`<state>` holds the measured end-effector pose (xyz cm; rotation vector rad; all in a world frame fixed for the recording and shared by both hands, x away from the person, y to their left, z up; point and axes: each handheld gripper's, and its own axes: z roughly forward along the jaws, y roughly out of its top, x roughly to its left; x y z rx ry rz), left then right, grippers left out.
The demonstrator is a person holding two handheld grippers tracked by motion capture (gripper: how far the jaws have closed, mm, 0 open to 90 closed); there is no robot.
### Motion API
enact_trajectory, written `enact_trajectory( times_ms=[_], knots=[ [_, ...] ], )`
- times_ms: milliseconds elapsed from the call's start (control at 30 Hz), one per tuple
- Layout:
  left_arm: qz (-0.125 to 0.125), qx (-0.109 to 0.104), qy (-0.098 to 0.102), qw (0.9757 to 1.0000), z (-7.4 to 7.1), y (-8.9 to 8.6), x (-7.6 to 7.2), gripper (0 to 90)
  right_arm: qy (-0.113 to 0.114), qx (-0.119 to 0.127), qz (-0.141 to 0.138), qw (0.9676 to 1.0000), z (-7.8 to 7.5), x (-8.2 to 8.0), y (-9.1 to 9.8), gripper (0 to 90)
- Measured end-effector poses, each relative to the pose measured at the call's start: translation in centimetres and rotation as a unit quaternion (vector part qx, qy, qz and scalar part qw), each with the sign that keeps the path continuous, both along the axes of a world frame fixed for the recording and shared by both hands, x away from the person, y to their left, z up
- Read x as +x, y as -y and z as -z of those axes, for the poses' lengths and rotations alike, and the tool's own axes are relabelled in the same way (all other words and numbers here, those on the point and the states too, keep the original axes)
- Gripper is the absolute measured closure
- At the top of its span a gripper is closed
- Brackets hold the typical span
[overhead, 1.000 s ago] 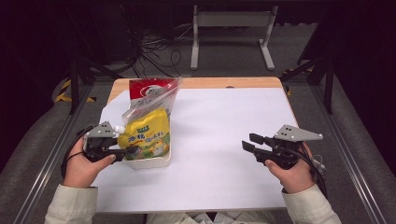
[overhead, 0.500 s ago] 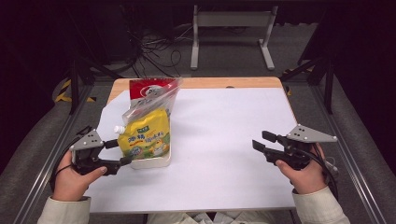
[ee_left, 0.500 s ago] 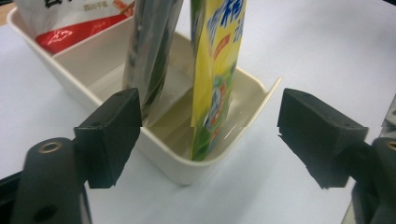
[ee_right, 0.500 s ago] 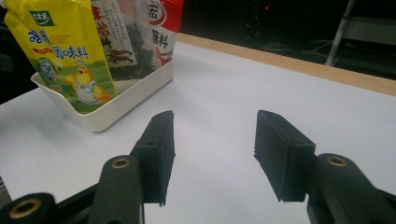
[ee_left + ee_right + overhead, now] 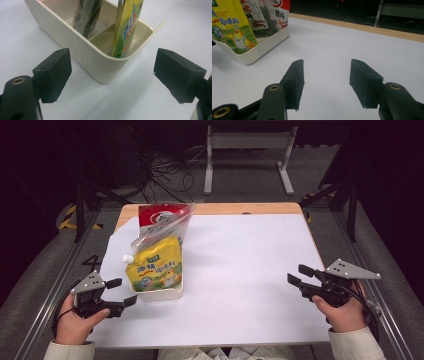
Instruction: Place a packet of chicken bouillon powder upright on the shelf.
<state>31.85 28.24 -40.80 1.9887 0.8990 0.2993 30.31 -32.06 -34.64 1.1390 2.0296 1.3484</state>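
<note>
A white ribbed bin (image 5: 160, 295) stands at the table's left and holds three things upright. They are a yellow spouted pouch (image 5: 155, 267), a clear bag of dark contents (image 5: 161, 234) and a red packet (image 5: 161, 214). My left gripper (image 5: 126, 291) sits just left of the bin's near corner. Its jaws have just been opening and stand wide, with nothing between the pads. In the left gripper view the bin's corner (image 5: 87, 57) and the pouch (image 5: 126, 27) lie beyond the left gripper (image 5: 112, 68). My right gripper (image 5: 297, 274) is at the table's right, open and empty, its jaws also just widened.
A white sheet (image 5: 240, 270) covers the wooden table. The right gripper view has the bin (image 5: 262, 50) and the pouch (image 5: 232, 27) far to the left of the right gripper (image 5: 326, 80). Metal frames and cables lie on the dark floor beyond the table.
My left gripper has drawn back from the bin toward the near left, sunk lower, and opened its jaws. My right gripper has slid rightward toward the table's edge and opened a little wider.
</note>
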Motion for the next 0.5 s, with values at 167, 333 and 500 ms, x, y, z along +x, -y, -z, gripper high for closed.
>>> enact_trajectory(
  times_ms=[167,333,500],
  knots=[
    [-0.004,0.000,-0.006,1.0000,0.8,-0.4,-0.2,15.1,-0.008,0.005,0.009,0.9999,0.8,0.0,1.0,43.7],
    [-0.010,-0.001,-0.013,0.9999,1.7,-0.5,-0.1,14.9,-0.010,0.006,0.015,0.9998,1.2,-0.1,1.5,43.2],
    [-0.006,0.002,-0.010,0.9999,1.7,-0.3,-0.1,14.2,-0.014,0.006,0.018,0.9997,1.5,0.0,1.8,42.3]
  ],
)
